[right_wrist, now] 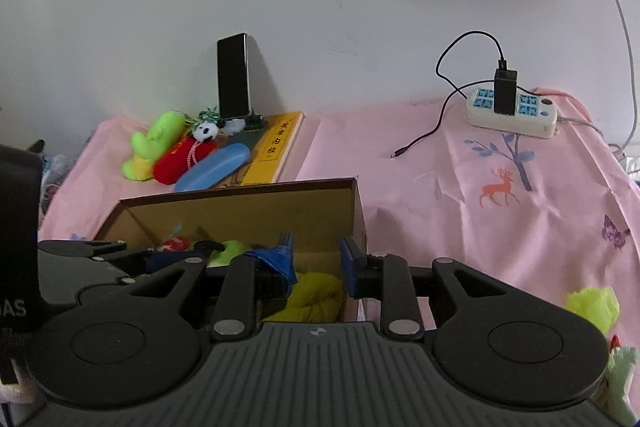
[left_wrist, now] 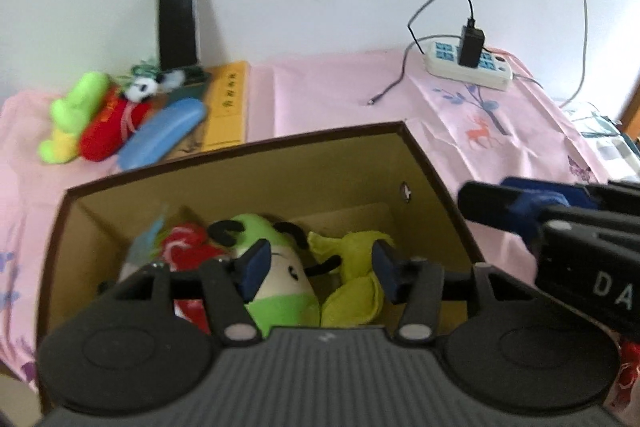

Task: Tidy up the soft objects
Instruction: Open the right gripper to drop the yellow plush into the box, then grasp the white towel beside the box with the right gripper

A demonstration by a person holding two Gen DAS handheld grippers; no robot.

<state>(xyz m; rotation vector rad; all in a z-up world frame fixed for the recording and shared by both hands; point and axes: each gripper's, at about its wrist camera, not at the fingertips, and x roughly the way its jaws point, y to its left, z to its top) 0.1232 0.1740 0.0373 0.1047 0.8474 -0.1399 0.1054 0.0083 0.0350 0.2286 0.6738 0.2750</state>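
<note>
Clearly the green bean plush point(left_wrist: 276, 279) lying in the cardboard box point(left_wrist: 248, 163) is light and squashy; its plump middle offers the surest hold. Left gripper point(left_wrist: 318, 267) hovers above it, fingers apart and empty; right gripper point(right_wrist: 316, 265) likewise parted, holding nothing, by the pink-covered bench point(right_wrist: 460, 195).

Left gripper point(left_wrist: 318, 269): black plastic linkage arms, blue pads on fingertips point(left_wrist: 256, 263), silver pivot screws, ribbed grey base plate, two round black housings with circular recesses. Right gripper point(right_wrist: 316, 263): same build, blue pads, silver screws, small round logo on ribbed plate. White lettering on black body side, partly cut off.
</note>
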